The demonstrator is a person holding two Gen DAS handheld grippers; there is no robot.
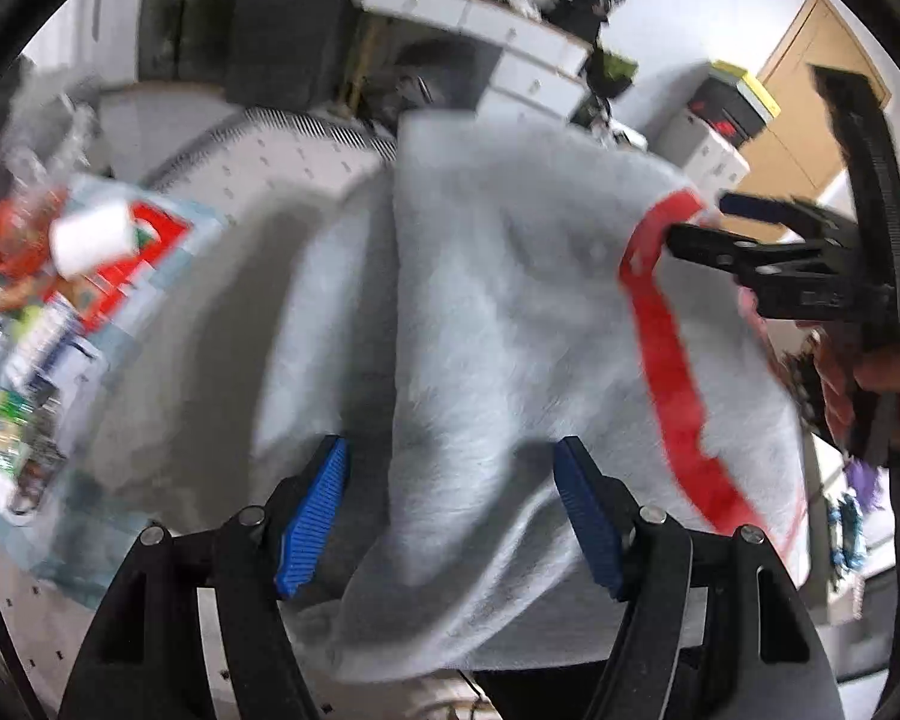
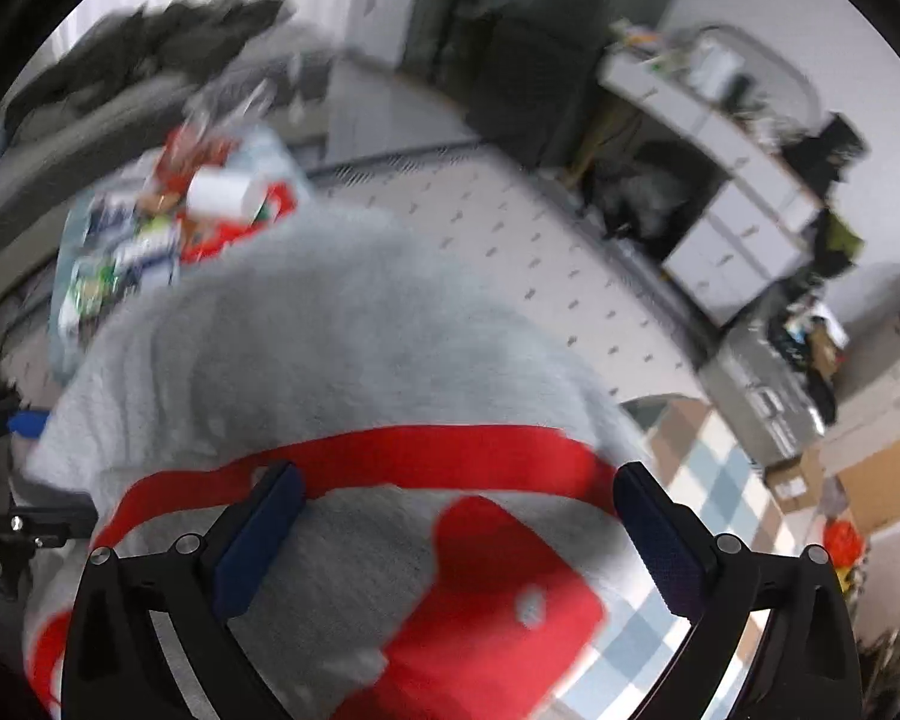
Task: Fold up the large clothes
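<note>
Item: grey fleece garment (image 1: 498,312) with red trim (image 1: 672,360) and a red patch (image 2: 498,588). It lies bunched on the white patterned bed surface (image 2: 510,228), towards its near edge, with part of the cloth hanging over that edge in the left wrist view. One lengthwise fold ridge runs through the middle; the rest is rumpled, not squared.

Left gripper (image 1: 450,510): jaws part-way apart, blue pads on either side of the central ridge of cloth. The pads do not appear to press it, so nothing is held.

Right gripper (image 2: 456,534): jaws at full spread, hovering over the red band and patch; no cloth pinched. In the left wrist view it appears at the right edge of the garment (image 1: 720,228), tips close to the red trim (contact cannot be told through the blur), with a hand (image 1: 882,384) on its handle.

Other contents: a clutter of packets and a white roll (image 1: 90,240) on the surface's far-left part, well clear of the garment; a white drawer unit (image 2: 726,222) beyond the bed.

Progress, as judged: early to middle. One rough fold seems in place; both grippers are free of cloth. Smoothing, further folds and a tidy final bundle remain.
</note>
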